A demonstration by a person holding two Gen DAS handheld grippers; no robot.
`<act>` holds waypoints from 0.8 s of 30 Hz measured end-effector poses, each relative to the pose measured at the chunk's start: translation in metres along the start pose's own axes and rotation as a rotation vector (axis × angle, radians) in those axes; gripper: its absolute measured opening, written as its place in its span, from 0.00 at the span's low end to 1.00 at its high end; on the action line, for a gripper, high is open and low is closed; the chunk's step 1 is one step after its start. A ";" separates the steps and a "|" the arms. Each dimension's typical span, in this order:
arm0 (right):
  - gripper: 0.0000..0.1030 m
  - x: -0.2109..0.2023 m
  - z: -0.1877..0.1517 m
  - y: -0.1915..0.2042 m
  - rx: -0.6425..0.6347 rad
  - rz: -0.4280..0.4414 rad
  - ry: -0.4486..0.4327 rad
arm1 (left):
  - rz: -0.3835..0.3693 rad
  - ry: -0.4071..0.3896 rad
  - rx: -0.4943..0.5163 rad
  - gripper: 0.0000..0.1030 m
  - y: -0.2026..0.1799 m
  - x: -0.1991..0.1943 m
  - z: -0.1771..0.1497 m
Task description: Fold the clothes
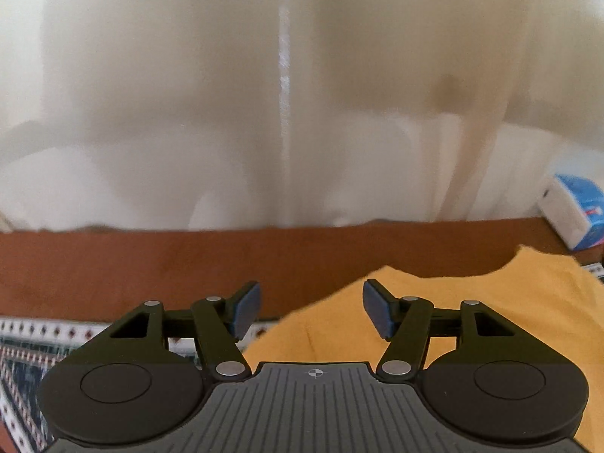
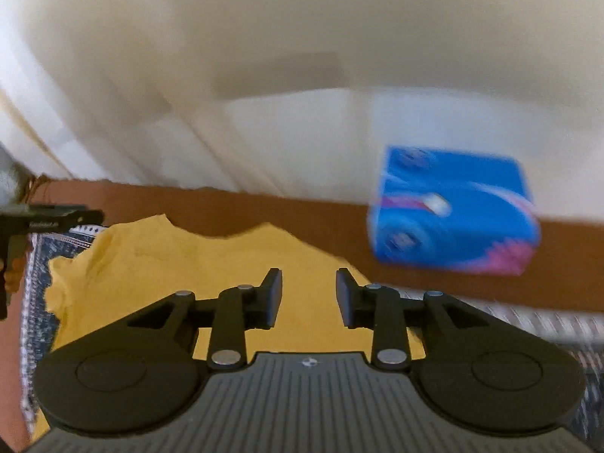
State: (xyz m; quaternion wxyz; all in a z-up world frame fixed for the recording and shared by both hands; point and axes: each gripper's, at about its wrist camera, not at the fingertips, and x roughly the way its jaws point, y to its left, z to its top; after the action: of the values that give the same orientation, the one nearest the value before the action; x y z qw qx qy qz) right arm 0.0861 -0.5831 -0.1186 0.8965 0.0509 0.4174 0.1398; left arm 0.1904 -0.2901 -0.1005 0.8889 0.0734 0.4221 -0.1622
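A yellow garment (image 1: 472, 302) lies on a patterned cloth over a brown surface; it also shows in the right wrist view (image 2: 170, 264). My left gripper (image 1: 311, 309) is open and empty, hovering over the garment's left edge. My right gripper (image 2: 309, 298) is open and empty, above the garment's right part. The left gripper's dark body (image 2: 41, 222) shows at the left edge of the right wrist view, beyond the garment.
A blue box (image 2: 453, 215) stands on the brown surface (image 2: 264, 211) at the right; it also shows in the left wrist view (image 1: 577, 207). A pale curtain (image 1: 264, 113) hangs behind. The patterned cloth (image 1: 30, 347) covers the near surface.
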 end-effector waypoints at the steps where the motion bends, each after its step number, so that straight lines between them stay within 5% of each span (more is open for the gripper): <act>1: 0.35 0.011 0.005 0.001 -0.018 -0.008 0.006 | -0.002 0.015 0.011 0.72 0.001 0.007 0.002; 8: 0.37 0.058 0.015 -0.014 -0.017 -0.046 0.114 | -0.061 0.102 0.066 0.69 0.002 0.036 -0.005; 10: 0.28 0.063 0.013 -0.018 0.005 -0.018 0.152 | -0.082 0.107 0.082 0.14 -0.001 0.039 -0.007; 11: 0.06 0.062 0.013 -0.019 0.006 -0.005 0.155 | -0.094 0.103 0.086 0.07 -0.003 0.040 -0.008; 12: 0.07 0.060 0.014 -0.020 0.004 0.002 0.144 | -0.101 0.100 0.089 0.04 -0.005 0.040 -0.008; 17: 0.07 0.058 0.015 -0.017 -0.024 -0.092 0.072 | -0.039 0.079 0.129 0.04 -0.017 0.048 -0.011; 18: 0.07 0.063 0.013 -0.017 -0.021 -0.103 0.085 | -0.027 0.076 0.122 0.12 -0.017 0.048 -0.011; 19: 0.08 0.067 0.011 -0.018 -0.013 -0.109 0.087 | -0.013 0.073 0.115 0.34 -0.016 0.048 -0.010; 21: 0.12 0.067 0.009 -0.019 0.008 -0.115 0.074 | 0.015 0.066 0.100 0.56 -0.016 0.046 -0.009; 23: 0.31 0.057 0.008 -0.020 0.021 -0.129 0.059 | 0.036 0.044 0.099 0.61 -0.011 0.032 -0.007; 24: 0.32 0.047 0.010 -0.020 0.016 -0.137 0.046 | 0.046 0.032 0.099 0.62 -0.009 0.025 -0.006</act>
State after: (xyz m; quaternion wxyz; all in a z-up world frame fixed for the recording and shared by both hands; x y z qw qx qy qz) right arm 0.1262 -0.5881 -0.1508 0.8936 0.0264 0.4416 0.0761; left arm 0.1978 -0.3022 -0.1231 0.8809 0.1295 0.4257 -0.1611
